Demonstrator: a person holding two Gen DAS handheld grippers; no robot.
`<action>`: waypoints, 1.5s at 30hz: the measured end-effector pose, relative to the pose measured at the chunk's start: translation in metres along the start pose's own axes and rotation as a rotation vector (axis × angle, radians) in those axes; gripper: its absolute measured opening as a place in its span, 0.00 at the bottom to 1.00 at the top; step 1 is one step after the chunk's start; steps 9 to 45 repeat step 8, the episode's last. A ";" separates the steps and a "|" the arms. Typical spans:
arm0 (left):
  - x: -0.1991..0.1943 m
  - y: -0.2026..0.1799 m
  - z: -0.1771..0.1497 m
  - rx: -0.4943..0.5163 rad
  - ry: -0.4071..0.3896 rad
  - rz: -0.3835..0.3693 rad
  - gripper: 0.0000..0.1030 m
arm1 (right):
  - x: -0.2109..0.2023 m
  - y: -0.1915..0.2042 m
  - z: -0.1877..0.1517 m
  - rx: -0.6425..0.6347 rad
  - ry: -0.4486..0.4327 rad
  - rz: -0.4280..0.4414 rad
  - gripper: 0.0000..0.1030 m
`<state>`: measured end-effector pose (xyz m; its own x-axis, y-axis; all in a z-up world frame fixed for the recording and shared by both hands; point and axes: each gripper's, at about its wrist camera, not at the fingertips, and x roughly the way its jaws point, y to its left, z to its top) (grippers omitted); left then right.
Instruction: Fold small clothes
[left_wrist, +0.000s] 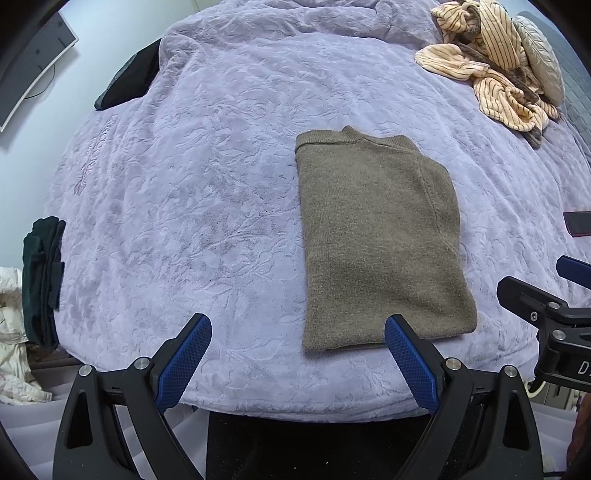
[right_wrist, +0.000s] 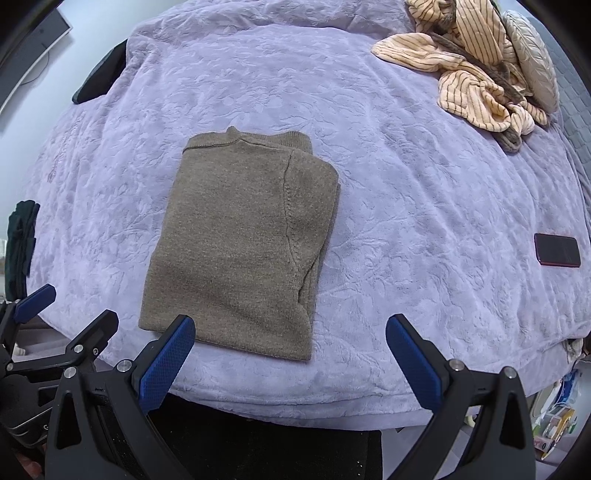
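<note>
An olive-brown knit sweater (left_wrist: 380, 236) lies folded into a neat rectangle on the lavender bedspread (left_wrist: 203, 206), collar at the far end. It also shows in the right wrist view (right_wrist: 240, 243). My left gripper (left_wrist: 297, 328) is open and empty, hovering at the sweater's near hem, with its right finger over the hem's edge. My right gripper (right_wrist: 290, 330) is open and empty at the same hem, its left finger over the near left corner. The right gripper also shows at the right edge of the left wrist view (left_wrist: 554, 306).
A crumpled striped peach garment (left_wrist: 491, 62) and a grey pillow (left_wrist: 543, 55) lie at the far right. A dark phone (right_wrist: 557, 249) lies on the right of the bedspread (right_wrist: 424, 221). Dark folded clothes (left_wrist: 42, 280) hang at the bed's left edge. A dark item (left_wrist: 129, 81) sits far left.
</note>
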<state>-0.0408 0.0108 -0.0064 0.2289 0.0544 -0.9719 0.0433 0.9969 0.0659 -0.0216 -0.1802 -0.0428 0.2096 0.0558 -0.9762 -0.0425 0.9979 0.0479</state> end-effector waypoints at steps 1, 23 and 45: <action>0.000 0.000 0.000 -0.004 -0.001 0.001 0.93 | 0.000 0.000 0.001 -0.001 0.001 0.003 1.00; -0.002 -0.001 0.004 -0.017 -0.020 0.012 0.93 | 0.004 -0.002 0.002 0.001 0.012 0.012 1.00; -0.002 -0.001 0.004 -0.017 -0.020 0.012 0.93 | 0.004 -0.002 0.002 0.001 0.012 0.012 1.00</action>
